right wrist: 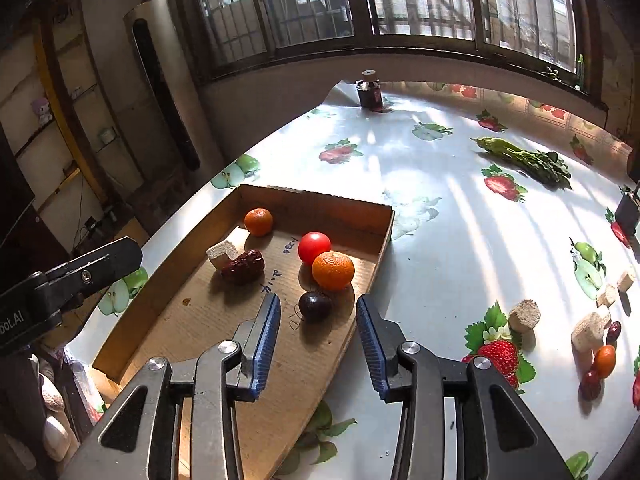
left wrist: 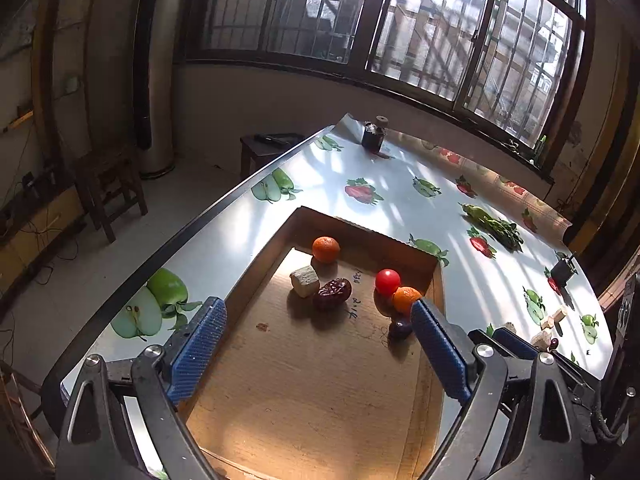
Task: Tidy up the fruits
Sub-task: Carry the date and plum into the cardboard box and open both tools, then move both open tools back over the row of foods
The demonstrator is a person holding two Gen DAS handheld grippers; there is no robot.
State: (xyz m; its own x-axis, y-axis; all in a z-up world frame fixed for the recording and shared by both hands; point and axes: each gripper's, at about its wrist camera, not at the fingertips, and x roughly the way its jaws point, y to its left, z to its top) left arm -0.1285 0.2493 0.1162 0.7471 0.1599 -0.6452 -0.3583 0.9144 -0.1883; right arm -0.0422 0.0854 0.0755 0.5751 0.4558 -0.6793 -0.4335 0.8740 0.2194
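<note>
A shallow cardboard tray [left wrist: 320, 384] [right wrist: 224, 320] lies on the fruit-print table. In it are two mandarins [left wrist: 326, 249] [right wrist: 333, 271], a red tomato [left wrist: 387, 281] [right wrist: 314, 246], a red date [left wrist: 332, 293] [right wrist: 243, 266], a beige block [left wrist: 305, 281] [right wrist: 221, 253] and a dark plum [left wrist: 400, 328] [right wrist: 315, 306]. My left gripper [left wrist: 318, 322] is open and empty above the tray's near half. My right gripper [right wrist: 318, 314] is open just behind the plum, holding nothing.
Loose on the table to the right are beige chunks [right wrist: 524, 314], a small orange fruit [right wrist: 604, 361] and dates [right wrist: 590, 385]. Green vegetables [right wrist: 528, 158] lie farther back. A dark jar [right wrist: 370, 92] stands at the far edge, and a black box [right wrist: 628, 210] at the right.
</note>
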